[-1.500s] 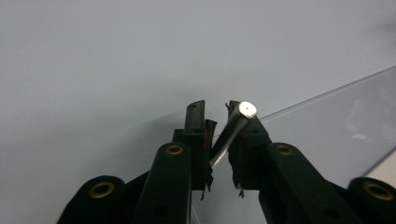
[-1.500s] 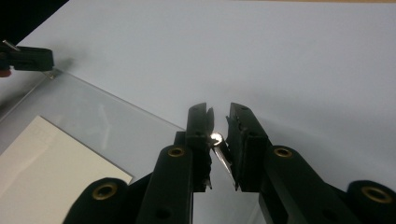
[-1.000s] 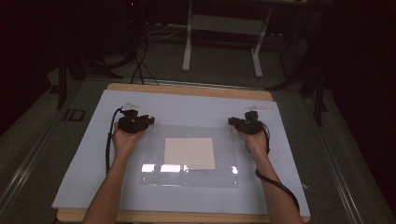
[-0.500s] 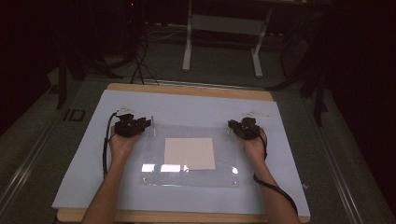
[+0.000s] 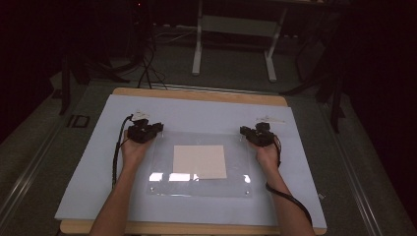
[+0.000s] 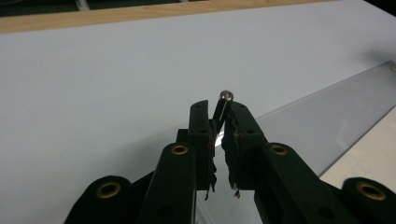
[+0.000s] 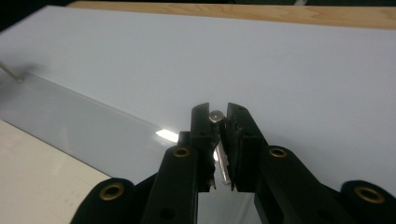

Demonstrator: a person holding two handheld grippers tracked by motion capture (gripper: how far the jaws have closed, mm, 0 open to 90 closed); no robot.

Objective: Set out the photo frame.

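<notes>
From the high view I see a clear acrylic sheet (image 5: 199,164) lying flat on a pale blue mat (image 5: 196,113), which covers a wooden table (image 5: 196,94). A cream square of paper (image 5: 199,161) lies under the sheet, about at its centre.

The left gripper (image 5: 156,129) is at the far left corner of the sheet, about 10 o'clock from the paper. In the left gripper view its jaws have just been closing, and they are now clenched on a small metal pin (image 6: 224,103) with a round shiny head (I think it is a standoff screw of the sheet, but I cannot tell for sure). The head stands out a little above the jaw tips, and the shaft goes down between the pads.

The right gripper (image 5: 244,132) is at the far right corner, about 2 o'clock from the paper. In the right gripper view its jaws have also just been closing, and they are clenched on a second metal pin (image 7: 218,144), whose flat round top shows between the tips at 12 o'clock.

Both hands rest at the side edges of the sheet, the left hand (image 5: 134,150) and the right hand (image 5: 265,153), each one with its cable trailing back along the forearm.
</notes>
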